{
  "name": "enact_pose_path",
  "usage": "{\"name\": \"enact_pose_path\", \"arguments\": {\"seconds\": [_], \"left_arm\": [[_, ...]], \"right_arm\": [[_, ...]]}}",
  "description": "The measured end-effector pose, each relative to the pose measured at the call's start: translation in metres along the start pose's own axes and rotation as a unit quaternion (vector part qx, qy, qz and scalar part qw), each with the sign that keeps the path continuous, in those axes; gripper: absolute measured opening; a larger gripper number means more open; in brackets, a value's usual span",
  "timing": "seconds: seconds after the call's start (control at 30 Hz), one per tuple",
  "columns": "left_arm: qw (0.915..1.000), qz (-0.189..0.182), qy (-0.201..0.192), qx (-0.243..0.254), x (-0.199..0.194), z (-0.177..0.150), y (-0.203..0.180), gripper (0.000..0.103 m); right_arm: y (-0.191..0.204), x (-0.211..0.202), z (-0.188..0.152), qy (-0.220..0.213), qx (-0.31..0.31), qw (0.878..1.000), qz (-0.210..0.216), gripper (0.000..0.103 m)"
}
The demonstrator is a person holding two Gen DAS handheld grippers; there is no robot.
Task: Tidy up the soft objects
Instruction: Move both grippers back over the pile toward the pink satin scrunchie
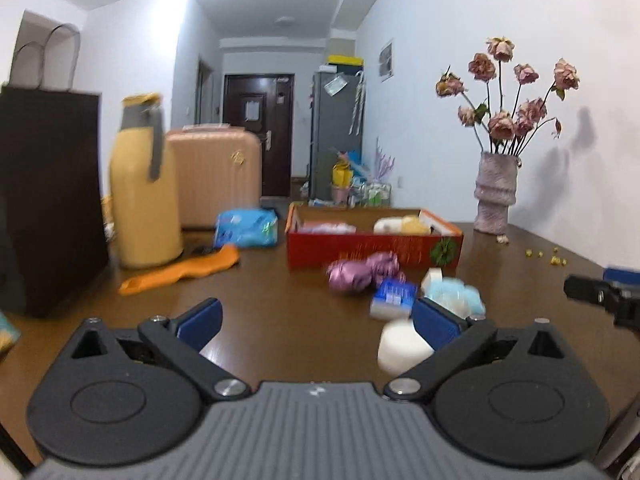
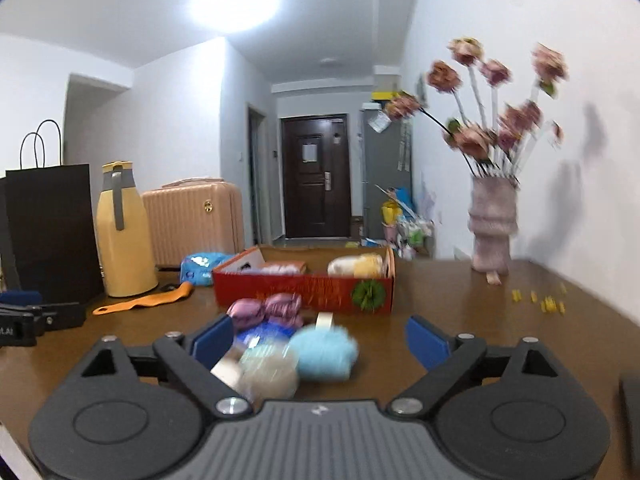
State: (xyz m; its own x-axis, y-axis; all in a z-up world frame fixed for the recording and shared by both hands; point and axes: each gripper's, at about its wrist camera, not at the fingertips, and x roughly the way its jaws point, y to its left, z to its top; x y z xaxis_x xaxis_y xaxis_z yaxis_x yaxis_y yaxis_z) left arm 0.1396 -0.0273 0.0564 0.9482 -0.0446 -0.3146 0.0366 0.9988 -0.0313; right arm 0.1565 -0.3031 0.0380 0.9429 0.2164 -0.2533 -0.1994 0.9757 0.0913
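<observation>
A red cardboard box (image 1: 372,248) stands on the brown table and holds a pink item, a white one and a yellow one; it also shows in the right wrist view (image 2: 304,290). In front of it lie a purple shiny bundle (image 1: 362,272), a blue-and-white pack (image 1: 394,298), a light blue fluffy ball (image 1: 454,294) and a white sponge (image 1: 400,346). My left gripper (image 1: 316,320) is open and empty, with its right finger beside the sponge. My right gripper (image 2: 320,342) is open over the blue fluffy ball (image 2: 324,354), a beige soft item (image 2: 268,376) and the purple bundle (image 2: 266,308).
A yellow thermos (image 1: 142,184), a black paper bag (image 1: 48,196), an orange shoehorn-like strip (image 1: 180,270) and a blue wipes pack (image 1: 246,228) stand at the left. A vase of dried roses (image 1: 494,196) stands at the right back, by the wall. A pink suitcase (image 1: 216,176) is behind the table.
</observation>
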Motion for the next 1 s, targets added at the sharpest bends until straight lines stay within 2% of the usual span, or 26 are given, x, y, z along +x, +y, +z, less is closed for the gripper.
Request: {"name": "enact_pose_path", "arguments": {"seconds": [0.1, 0.3, 0.57, 0.67, 0.8, 0.87, 0.93, 1.0], "left_arm": [[0.9998, -0.007, 0.019, 0.004, -0.008, -0.011, 0.0, 0.103], [0.9996, -0.014, 0.02, 0.014, -0.005, -0.012, -0.005, 0.103], [0.999, -0.017, 0.041, 0.003, 0.032, -0.008, -0.007, 0.103], [0.9987, -0.023, 0.046, -0.002, 0.054, -0.002, -0.006, 0.103], [0.9976, -0.045, 0.046, -0.025, 0.101, 0.021, 0.005, 0.102], [0.9964, -0.063, 0.045, -0.036, 0.134, 0.036, 0.011, 0.1], [0.9951, -0.069, 0.06, -0.037, 0.173, 0.048, 0.014, 0.095], [0.9939, -0.077, 0.074, -0.027, 0.208, 0.055, 0.014, 0.093]], "right_arm": [[0.012, -0.014, -0.019, 0.031, 0.013, 0.999, 0.023, 0.093], [0.025, -0.018, -0.024, 0.033, -0.017, 0.999, 0.023, 0.093], [0.006, 0.017, -0.016, 0.055, 0.002, 0.998, 0.008, 0.091], [-0.004, 0.038, -0.009, 0.063, 0.014, 0.998, 0.007, 0.09], [-0.02, 0.079, 0.017, 0.06, 0.024, 0.997, 0.03, 0.085], [-0.028, 0.113, 0.035, 0.058, 0.021, 0.997, 0.042, 0.085], [-0.035, 0.152, 0.052, 0.068, 0.024, 0.996, 0.046, 0.075], [-0.041, 0.192, 0.063, 0.087, 0.034, 0.994, 0.06, 0.074]]}}
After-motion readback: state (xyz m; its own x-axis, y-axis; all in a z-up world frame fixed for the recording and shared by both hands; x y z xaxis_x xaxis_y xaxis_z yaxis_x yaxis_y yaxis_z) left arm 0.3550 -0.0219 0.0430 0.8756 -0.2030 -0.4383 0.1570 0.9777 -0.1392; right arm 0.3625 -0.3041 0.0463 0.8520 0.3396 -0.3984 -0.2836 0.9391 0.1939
